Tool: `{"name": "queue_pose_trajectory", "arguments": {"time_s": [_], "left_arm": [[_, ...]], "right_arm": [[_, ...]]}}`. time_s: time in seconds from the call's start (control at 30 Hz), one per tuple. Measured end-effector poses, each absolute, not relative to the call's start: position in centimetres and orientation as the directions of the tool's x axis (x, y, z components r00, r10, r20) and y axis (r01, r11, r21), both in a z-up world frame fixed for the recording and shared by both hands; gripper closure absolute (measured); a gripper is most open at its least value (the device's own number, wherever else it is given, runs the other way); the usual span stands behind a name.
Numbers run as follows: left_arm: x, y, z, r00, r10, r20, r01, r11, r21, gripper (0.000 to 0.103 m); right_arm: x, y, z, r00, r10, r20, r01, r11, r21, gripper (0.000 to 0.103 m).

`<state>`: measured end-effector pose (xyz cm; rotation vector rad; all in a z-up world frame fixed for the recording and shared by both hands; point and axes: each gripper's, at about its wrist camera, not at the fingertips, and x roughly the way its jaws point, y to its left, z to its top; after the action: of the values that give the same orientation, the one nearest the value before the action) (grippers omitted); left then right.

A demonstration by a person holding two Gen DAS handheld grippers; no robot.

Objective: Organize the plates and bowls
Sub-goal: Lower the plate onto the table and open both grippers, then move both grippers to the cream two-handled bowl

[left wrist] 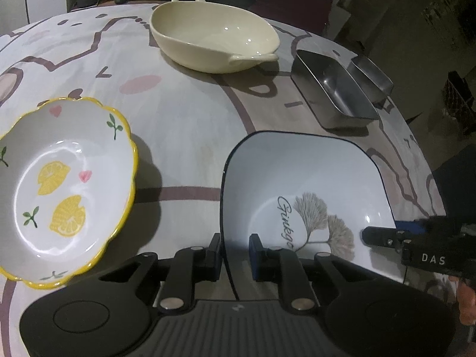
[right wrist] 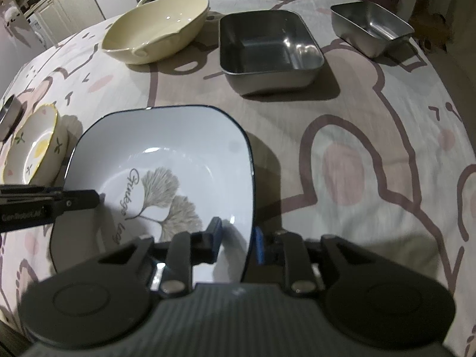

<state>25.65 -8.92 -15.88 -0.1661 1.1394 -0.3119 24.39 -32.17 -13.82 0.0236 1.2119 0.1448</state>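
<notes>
Two grippers, left (left wrist: 235, 253) and right (right wrist: 236, 236), each clenched on opposite rims of square white ginkgo-print bowl (right wrist: 190, 148) near my table edge; scalloped lemon-print bowl (left wrist: 65, 184) lies leftward, nearer left.

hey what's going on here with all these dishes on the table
A person with a gripper in each hand is sorting dishes on a patterned tablecloth. Both the left gripper and the right gripper are clamped on opposite rims of the square white plate with the leaf drawing. The lemon bowl, the cream handled dish and two metal trays sit apart, untouched.
</notes>
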Motion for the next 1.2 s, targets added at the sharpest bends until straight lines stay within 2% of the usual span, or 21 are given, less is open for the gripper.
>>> {"name": "queue_pose_trajectory", "arguments": {"time_s": [0.07,0.13,0.33,0.6,0.73,0.93,1.2], "left_arm": [[25.3,-8.8,-15.7,0.373,-0.335,-0.865,0.168,0.941,-0.292,0.078],[24.9,-8.8,-15.6,0.369,-0.347,-0.862,0.179,0.937,-0.3,0.065],[23.3,-8.9,-14.4,0.386,-0.364,-0.848,0.232,0.928,-0.293,0.033],[21.2,-8.7,-11.6,0.442,-0.353,-0.824,0.283,0.927,-0.246,0.013],[20.4,-8.5,-10.2,0.475,-0.349,-0.808,0.296,0.928,-0.227,0.003],[19.4,-8.1,-7.7,0.554,-0.314,-0.771,0.323,0.935,-0.149,0.0],[19.6,-6.8,-4.1,0.659,-0.309,-0.686,0.304,0.943,-0.133,0.0]], "right_arm": [[24.1,-32.1,-13.6,0.348,0.123,-0.93,-0.104,0.99,0.093,0.052],[23.7,-32.0,-13.2,0.36,0.109,-0.927,-0.102,0.992,0.077,0.044],[21.9,-32.2,-11.8,0.397,0.124,-0.909,-0.113,0.99,0.085,0.032],[19.1,-33.3,-9.2,0.471,0.13,-0.872,-0.083,0.991,0.103,0.013],[18.0,-34.0,-7.8,0.512,0.131,-0.849,-0.068,0.991,0.112,0.001],[16.6,-34.7,-5.6,0.6,0.143,-0.787,-0.064,0.989,0.131,0.0],[16.0,-34.0,-2.6,0.709,0.171,-0.684,-0.079,0.983,0.164,0.0]]}}
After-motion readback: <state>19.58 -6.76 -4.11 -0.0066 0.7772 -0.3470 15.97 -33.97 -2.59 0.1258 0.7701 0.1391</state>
